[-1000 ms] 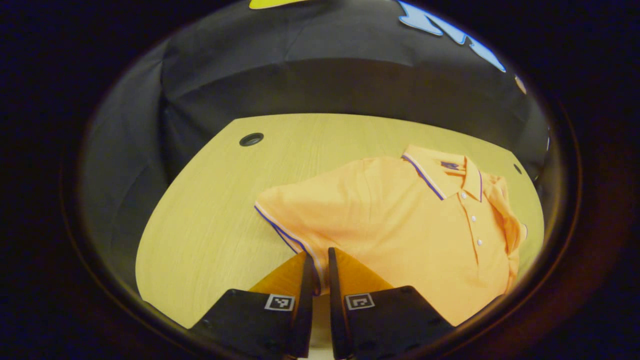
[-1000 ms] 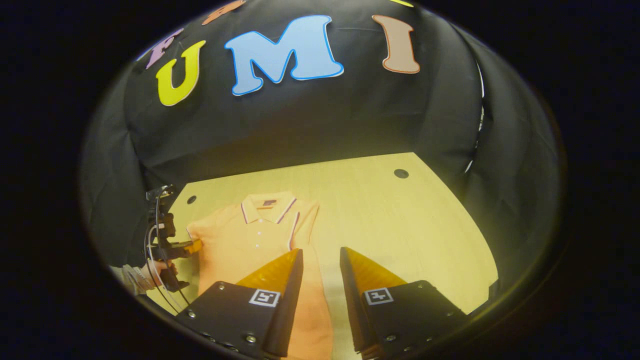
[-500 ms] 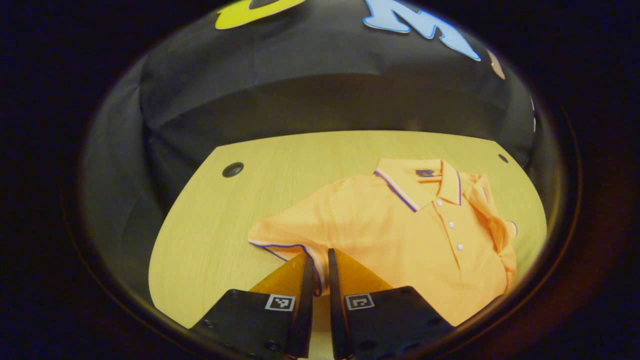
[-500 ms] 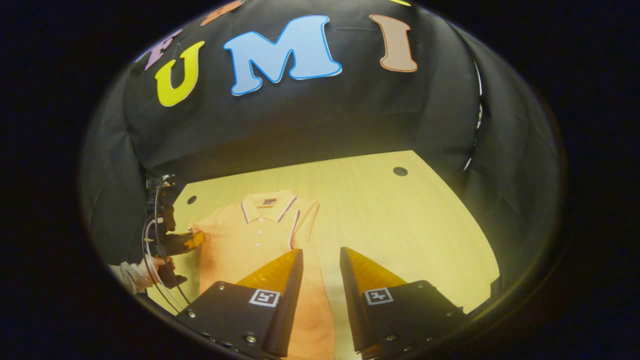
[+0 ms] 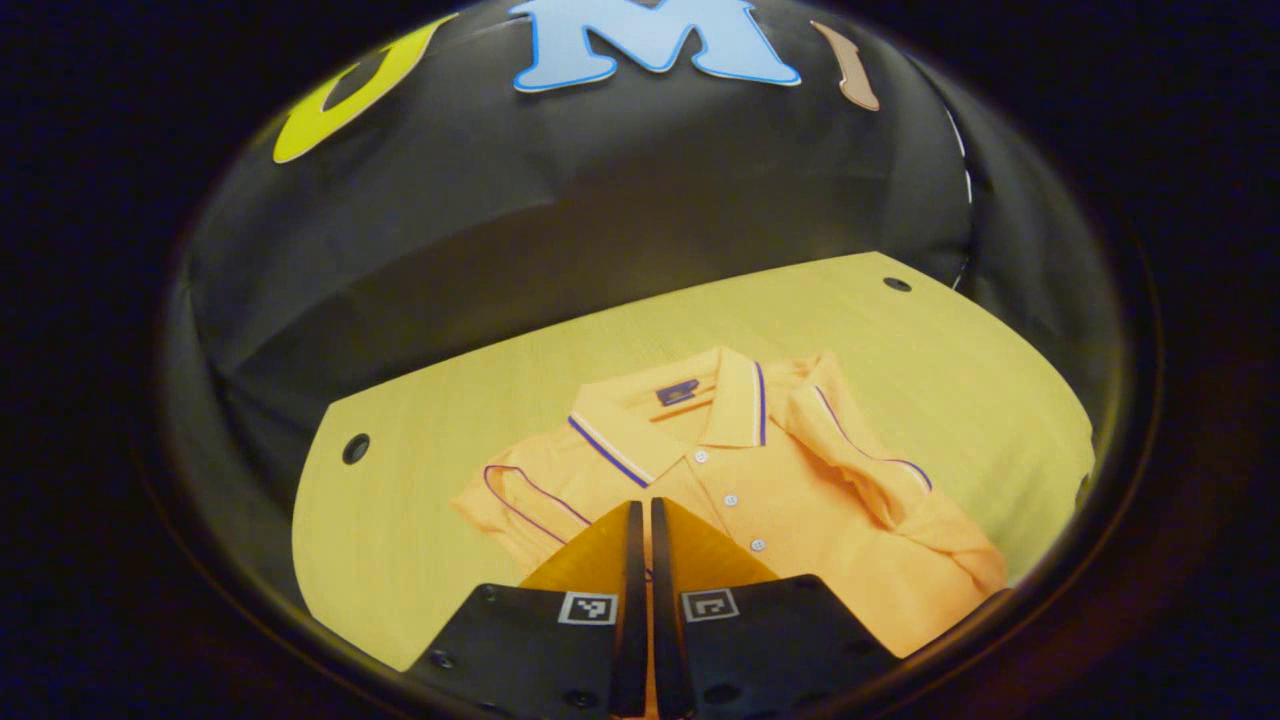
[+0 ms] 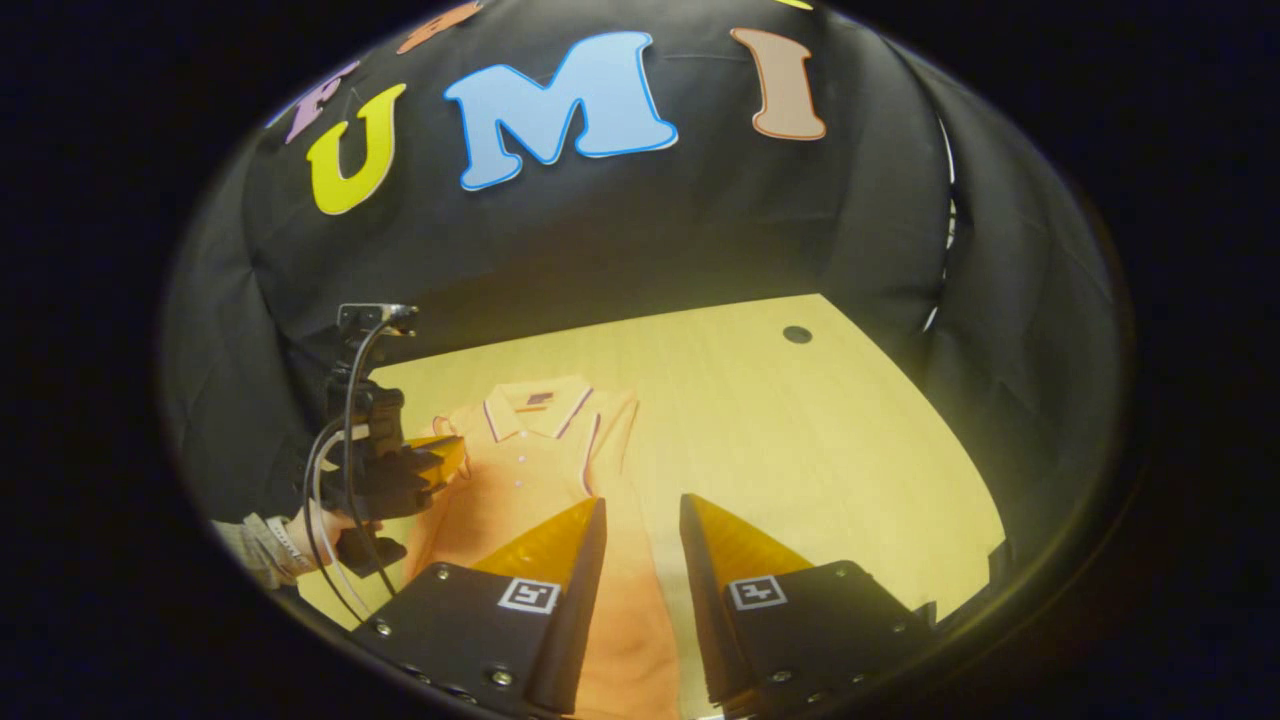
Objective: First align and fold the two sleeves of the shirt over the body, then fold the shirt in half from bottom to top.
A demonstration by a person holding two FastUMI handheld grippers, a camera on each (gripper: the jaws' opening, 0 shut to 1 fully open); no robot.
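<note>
One orange shirt is laid flat on the desk, its collar turned toward the far edge and its front placket facing up. Three white buttons are counted down the placket in the left gripper view. Two sleeves are seen: the one at the right is folded over the body, with its dark-striped cuff lying on the chest; the one at the left is drawn inward beside the collar, its striped cuff curled into a loop. Two round holes are counted in the desk, one near the far left corner and one near the far right corner.

The left gripper is held with its two fingers almost together, only a thin slit being left between them; whether cloth is pinched there cannot be told. In the right gripper view this gripper is seen over the left sleeve, carried by one hand with cables hanging from it.

The right gripper is held with its two fingers parted above the lower body of the shirt, and nothing is gripped between them.
</note>
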